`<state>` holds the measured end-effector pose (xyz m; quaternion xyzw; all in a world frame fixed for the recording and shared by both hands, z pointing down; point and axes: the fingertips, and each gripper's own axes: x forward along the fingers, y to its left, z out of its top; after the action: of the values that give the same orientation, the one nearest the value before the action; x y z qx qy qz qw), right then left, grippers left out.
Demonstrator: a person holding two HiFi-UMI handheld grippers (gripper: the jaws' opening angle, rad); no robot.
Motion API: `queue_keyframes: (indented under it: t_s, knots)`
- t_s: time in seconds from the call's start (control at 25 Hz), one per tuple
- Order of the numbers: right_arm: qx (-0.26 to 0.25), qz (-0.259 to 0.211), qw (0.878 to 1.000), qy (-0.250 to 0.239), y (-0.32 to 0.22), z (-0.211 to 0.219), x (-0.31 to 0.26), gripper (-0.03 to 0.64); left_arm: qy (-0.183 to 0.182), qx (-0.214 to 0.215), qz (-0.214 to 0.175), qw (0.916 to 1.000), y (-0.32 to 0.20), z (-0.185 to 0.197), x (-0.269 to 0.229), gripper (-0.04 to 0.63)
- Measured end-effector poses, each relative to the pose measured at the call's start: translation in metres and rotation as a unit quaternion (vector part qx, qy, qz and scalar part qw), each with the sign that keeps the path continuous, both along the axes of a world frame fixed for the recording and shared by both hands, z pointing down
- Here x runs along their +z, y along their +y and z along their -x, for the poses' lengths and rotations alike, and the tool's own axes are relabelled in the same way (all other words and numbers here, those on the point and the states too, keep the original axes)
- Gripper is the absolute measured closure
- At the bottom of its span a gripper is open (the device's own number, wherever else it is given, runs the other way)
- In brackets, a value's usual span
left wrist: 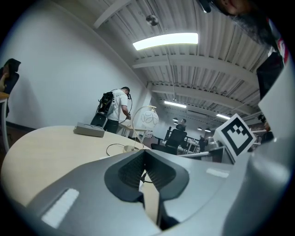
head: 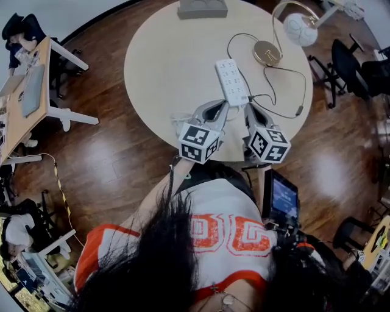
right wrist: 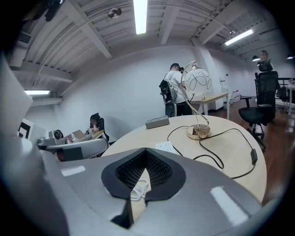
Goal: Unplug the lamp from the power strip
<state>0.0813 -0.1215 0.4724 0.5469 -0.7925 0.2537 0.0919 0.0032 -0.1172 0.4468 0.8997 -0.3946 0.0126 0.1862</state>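
The left gripper (left wrist: 145,154) has its 2 jaws clenched: the ribbed pads meet at the tips and nothing is between them. The right gripper (right wrist: 145,151) is the same, with its jaws pressed together and empty. Below the tips of each there is only a narrow slit. Through the slit of the right one a white cable (right wrist: 138,189) shows, lying on the table.

The head view alone shows both tools together. The left gripper (head: 223,105) and the right gripper (head: 248,108) are side by side over the near edge of the table (head: 158,67). Their tips point at the near end of the power strip (head: 231,81). This strip lies near the middle of the table, just beyond the 2 tips; I cannot tell if they touch it. The black cord (head: 286,72) of the lamp comes to that same near end, just beside the right tip. Whether its plug sits in a socket I cannot tell.

The right gripper view shows the power strip (right wrist: 167,146) just past the jaws. Behind it the lamp (right wrist: 199,80) stands upright on its gold base (right wrist: 199,132), toward the far right edge. The left gripper view shows the lamp (left wrist: 148,117) but not clearly the strip.

A grey box (head: 202,8) lies at the far edge. Only the 2 gripper views show a person (right wrist: 174,87) who stands beyond that edge.
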Motion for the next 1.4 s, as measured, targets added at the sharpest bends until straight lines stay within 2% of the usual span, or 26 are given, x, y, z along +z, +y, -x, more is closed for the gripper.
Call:
queue_keyframes:
  t_s: [0.32, 0.6, 0.92, 1.4]
  knots:
    - [-0.03, -0.005, 1.0, 0.005, 0.026, -0.009, -0.001, 0.617, 0.005, -0.029, 0.022, 0.9993, 0.03, -0.013, 0.005, 0.595]
    - [-0.046, -0.01, 0.999, 0.0, 0.049, -0.018, -0.001, 0.617, -0.024, -0.052, 0.015, 0.9982, 0.052, -0.02, 0.005, 0.595]
    - [-0.066, -0.019, 0.998, -0.008, 0.067, -0.022, -0.003, 0.617, -0.036, -0.081, 0.014, 0.9959, 0.069, -0.024, 0.001, 0.595]
    - [-0.077, -0.023, 0.997, -0.006, 0.074, 0.002, -0.005, 0.617, -0.049, -0.08, 0.014, 0.9955, 0.075, -0.008, 0.003, 0.595]
